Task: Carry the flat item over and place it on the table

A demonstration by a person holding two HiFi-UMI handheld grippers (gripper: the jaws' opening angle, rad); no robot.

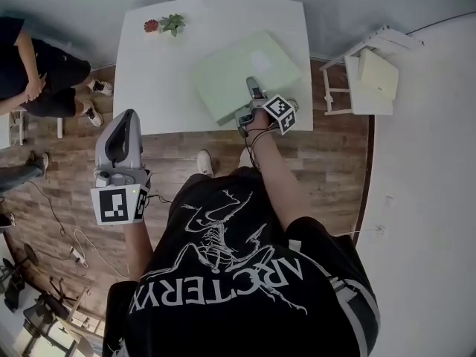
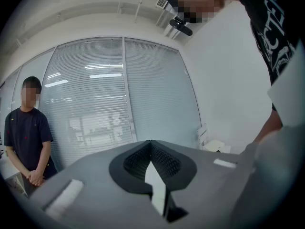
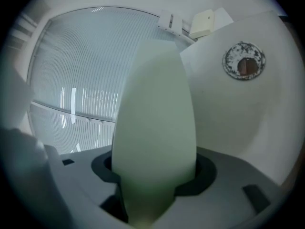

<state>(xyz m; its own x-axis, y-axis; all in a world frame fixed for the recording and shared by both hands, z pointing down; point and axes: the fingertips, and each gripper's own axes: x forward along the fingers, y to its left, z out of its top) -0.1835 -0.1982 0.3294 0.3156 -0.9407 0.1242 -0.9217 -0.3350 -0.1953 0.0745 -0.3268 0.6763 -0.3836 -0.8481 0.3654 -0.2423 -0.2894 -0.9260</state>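
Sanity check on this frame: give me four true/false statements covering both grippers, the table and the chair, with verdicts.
1. The right gripper grips the green flat item over the table. True.
2. The left gripper carries a second item. False: its jaws are together with nothing between them.
3. A small plant stands at the table's far corner. True.
4. The white chair is bare. False: a cream flat item lies on it.

Left tongs (image 1: 126,117) closed, right tongs (image 1: 253,86) clamped on flat item (image 1: 242,65)
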